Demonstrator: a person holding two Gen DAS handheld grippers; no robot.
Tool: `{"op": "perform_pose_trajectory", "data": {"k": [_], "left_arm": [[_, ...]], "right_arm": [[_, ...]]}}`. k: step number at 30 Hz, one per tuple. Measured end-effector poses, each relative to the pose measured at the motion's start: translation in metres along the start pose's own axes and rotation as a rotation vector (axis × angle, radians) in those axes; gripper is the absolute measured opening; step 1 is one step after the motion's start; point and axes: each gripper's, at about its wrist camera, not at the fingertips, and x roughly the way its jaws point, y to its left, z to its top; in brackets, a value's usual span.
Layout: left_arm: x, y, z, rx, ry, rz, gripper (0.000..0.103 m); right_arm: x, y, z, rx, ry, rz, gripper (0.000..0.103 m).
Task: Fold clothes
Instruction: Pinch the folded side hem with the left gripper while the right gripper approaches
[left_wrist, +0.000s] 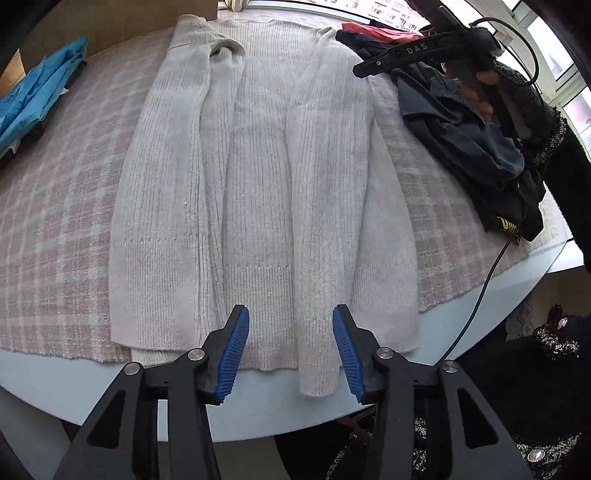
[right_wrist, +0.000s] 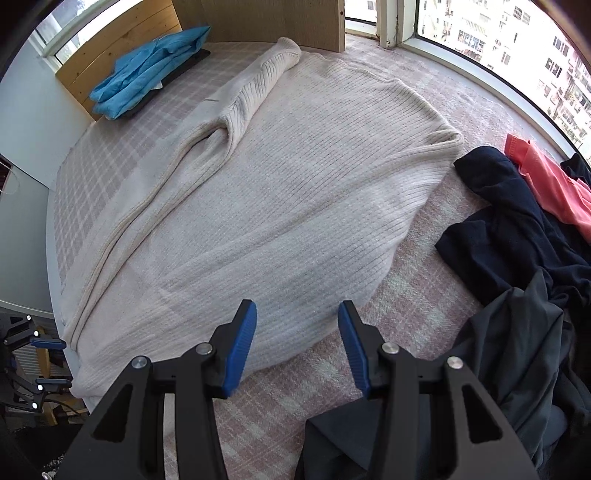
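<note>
The beige ribbed sweater lies flat on the plaid-covered counter, both sleeves folded inward. The left gripper hovers at its hem, fingers spread and empty. Only the right wrist view shows the right gripper, likewise spread, beside the dark clothes pile and folded blue garment.

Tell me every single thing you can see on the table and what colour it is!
Ribbed sweater: one, cream, table middle, both sleeves folded in.
Checked cloth: one, pink and white, under the sweater.
Folded garment: one, bright blue, far left corner.
Dark clothes pile: one heap, navy and grey, right side.
Coral garment: one, by the window.
Left gripper: black, blue pads, open at the sweater's hem.
Right gripper: same colours, open above the sweater's right edge.
</note>
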Motion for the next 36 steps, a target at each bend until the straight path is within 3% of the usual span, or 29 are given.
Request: {"op": "perform_pose_trajectory", "data": {"k": [1, 2, 4, 7, 8, 11, 12, 14, 18, 20, 25, 29, 31, 33, 36], "left_arm": [[0.005, -0.001, -0.001, 0.004, 0.014, -0.001, 0.036], [0.009, -0.007, -0.002, 0.021, 0.025, -0.008, 0.021], [0.016, -0.019, -0.003, 0.056, 0.045, -0.023, 0.006], [0.009, -0.028, -0.004, 0.070, 0.023, -0.044, 0.006], [0.006, -0.026, -0.004, 0.060, 0.015, -0.050, 0.007], [-0.003, -0.019, -0.004, 0.032, -0.007, -0.065, 0.022], [-0.006, -0.017, -0.004, 0.023, -0.015, -0.071, 0.021], [-0.012, -0.012, -0.004, 0.004, -0.029, -0.080, 0.020], [0.011, 0.006, -0.004, -0.005, 0.025, 0.051, 0.020], [0.020, -0.001, -0.004, 0.029, 0.049, 0.061, 0.020], [0.027, -0.036, -0.002, 0.132, 0.034, 0.007, 0.024], [0.035, -0.046, 0.001, 0.156, 0.022, 0.027, 0.027], [0.033, -0.044, 0.003, 0.129, 0.019, -0.004, 0.024], [0.031, -0.038, 0.003, 0.090, 0.015, -0.057, 0.005], [0.030, -0.033, 0.003, 0.058, 0.012, -0.080, 0.000]], "right_arm": [[-0.002, 0.006, -0.003, 0.001, 0.001, 0.031, 0.046], [-0.003, 0.013, -0.007, 0.001, 0.003, 0.066, 0.046], [-0.001, 0.036, -0.019, 0.004, 0.015, 0.149, 0.046], [0.003, 0.070, -0.036, 0.001, 0.029, 0.261, 0.045], [0.006, 0.081, -0.041, -0.022, 0.026, 0.255, 0.044], [0.019, 0.113, -0.051, -0.091, 0.043, 0.271, 0.044], [0.026, 0.122, -0.054, -0.117, 0.059, 0.278, 0.044], [0.040, 0.139, -0.060, -0.183, 0.083, 0.204, 0.044], [0.050, 0.153, -0.066, -0.276, 0.125, 0.086, 0.040], [0.049, 0.156, -0.069, -0.308, 0.148, 0.041, 0.036], [0.046, 0.155, -0.069, -0.283, 0.164, 0.016, 0.037], [0.048, 0.160, -0.069, -0.268, 0.162, 0.013, 0.045], [0.048, 0.166, -0.070, -0.277, 0.159, 0.000, 0.047], [0.047, 0.168, -0.071, -0.263, 0.159, 0.000, 0.047], [0.043, 0.159, -0.073, -0.204, 0.166, 0.019, 0.047]]}}
